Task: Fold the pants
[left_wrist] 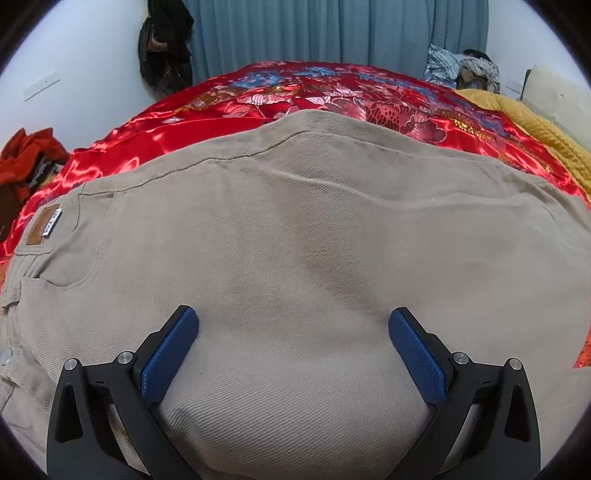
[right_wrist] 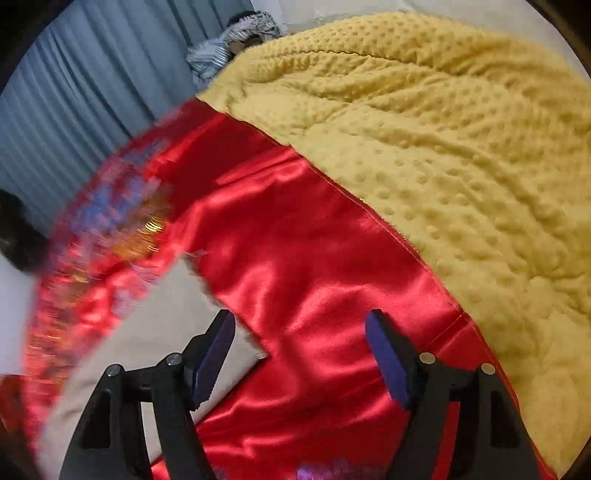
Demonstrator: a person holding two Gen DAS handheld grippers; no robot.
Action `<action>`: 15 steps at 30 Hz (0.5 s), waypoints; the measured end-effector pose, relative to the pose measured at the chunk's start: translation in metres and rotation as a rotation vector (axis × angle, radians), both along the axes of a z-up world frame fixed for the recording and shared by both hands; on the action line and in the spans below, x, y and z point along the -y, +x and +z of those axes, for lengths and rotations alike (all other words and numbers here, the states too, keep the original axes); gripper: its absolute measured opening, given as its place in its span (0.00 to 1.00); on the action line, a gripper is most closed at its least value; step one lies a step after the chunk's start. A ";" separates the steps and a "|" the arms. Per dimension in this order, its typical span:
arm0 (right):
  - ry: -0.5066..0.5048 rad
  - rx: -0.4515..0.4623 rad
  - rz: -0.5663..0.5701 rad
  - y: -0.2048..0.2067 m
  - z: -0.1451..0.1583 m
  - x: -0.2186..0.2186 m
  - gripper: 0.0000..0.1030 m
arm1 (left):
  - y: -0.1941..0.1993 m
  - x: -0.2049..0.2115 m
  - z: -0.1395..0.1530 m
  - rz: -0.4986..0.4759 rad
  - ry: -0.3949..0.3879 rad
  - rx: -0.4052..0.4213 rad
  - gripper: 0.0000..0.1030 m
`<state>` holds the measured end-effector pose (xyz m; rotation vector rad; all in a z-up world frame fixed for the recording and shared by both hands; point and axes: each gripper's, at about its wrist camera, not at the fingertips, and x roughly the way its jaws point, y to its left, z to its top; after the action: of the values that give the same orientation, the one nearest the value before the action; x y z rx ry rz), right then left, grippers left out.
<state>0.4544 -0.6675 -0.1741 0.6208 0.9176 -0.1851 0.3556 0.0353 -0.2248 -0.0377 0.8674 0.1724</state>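
Beige pants (left_wrist: 295, 240) lie spread flat on a red satin bedspread (left_wrist: 229, 107), waistband with a brown leather label (left_wrist: 42, 225) at the left. My left gripper (left_wrist: 293, 317) is open and empty, its blue pads low over the middle of the cloth. In the right wrist view, blurred by motion, one end of the pants (right_wrist: 147, 332) shows at the lower left. My right gripper (right_wrist: 299, 321) is open and empty over the red bedspread (right_wrist: 314, 277), its left finger (right_wrist: 214, 354) over the edge of the pants.
A yellow dotted blanket (right_wrist: 443, 147) covers the bed to the right of the bedspread. Blue-grey curtains (left_wrist: 332, 29) hang behind the bed. Dark clothes (left_wrist: 164, 44) hang on the wall. A heap of red clothes (left_wrist: 26, 162) lies at the left. Striped cloth (left_wrist: 447, 62) lies at the far corner.
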 end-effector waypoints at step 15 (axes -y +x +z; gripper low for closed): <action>-0.061 0.216 0.484 -0.018 0.053 -0.121 0.04 | 0.000 0.000 -0.001 0.001 0.002 0.000 0.99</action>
<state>0.4362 -0.5469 -0.1210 0.3394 0.8239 0.2821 0.3557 0.0350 -0.2256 -0.0356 0.8673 0.1739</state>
